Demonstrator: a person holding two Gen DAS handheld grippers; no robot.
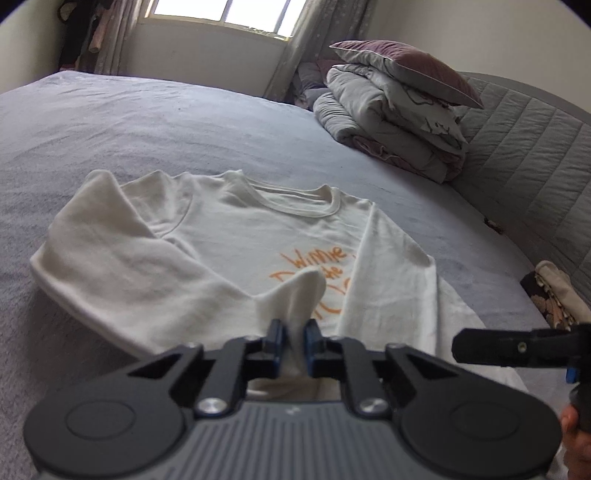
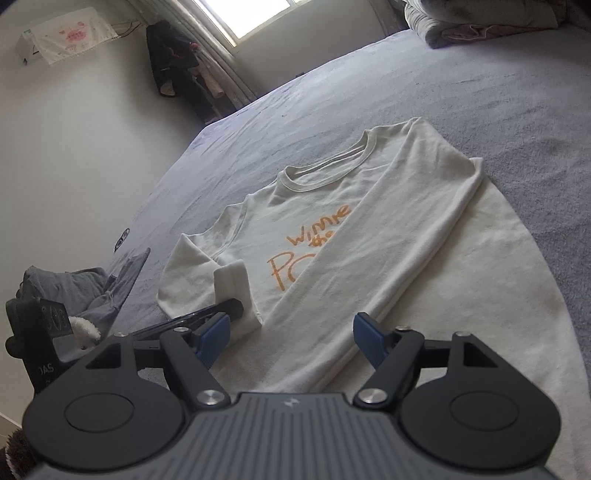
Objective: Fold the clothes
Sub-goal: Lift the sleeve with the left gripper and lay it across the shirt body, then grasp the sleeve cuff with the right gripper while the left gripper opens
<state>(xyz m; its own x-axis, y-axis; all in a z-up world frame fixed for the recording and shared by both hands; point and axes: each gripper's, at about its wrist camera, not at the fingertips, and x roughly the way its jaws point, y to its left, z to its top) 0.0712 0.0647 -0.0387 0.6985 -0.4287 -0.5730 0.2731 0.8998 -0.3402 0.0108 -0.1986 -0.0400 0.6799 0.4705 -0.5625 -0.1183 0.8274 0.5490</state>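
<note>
Grey bedspread point(image 1: 184, 122) fills the view. Folded duvets point(image 1: 388, 122) stacked at 2 o'clock, mauve pillow point(image 1: 406, 66) on top, against quilted headboard point(image 1: 524, 147). Bright window point(image 1: 225, 14) at 12. Dark clothes point(image 2: 173, 70) hang at 11.

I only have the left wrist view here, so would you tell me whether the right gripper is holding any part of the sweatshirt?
Observer: No. The right gripper is open, hovering over the folded sweatshirt with nothing between its pads.
Operator: Thank you. My own fingers hide the cuff; how does my grip look from the side?
Observer: The left gripper is shut on the sleeve cuff, which stands up above its fingertips.
Operator: Is anything lying beyond that cuff, off my left edge?
Observer: Yes, grey clothing is heaped on the bed to the left of the sweatshirt.
</note>
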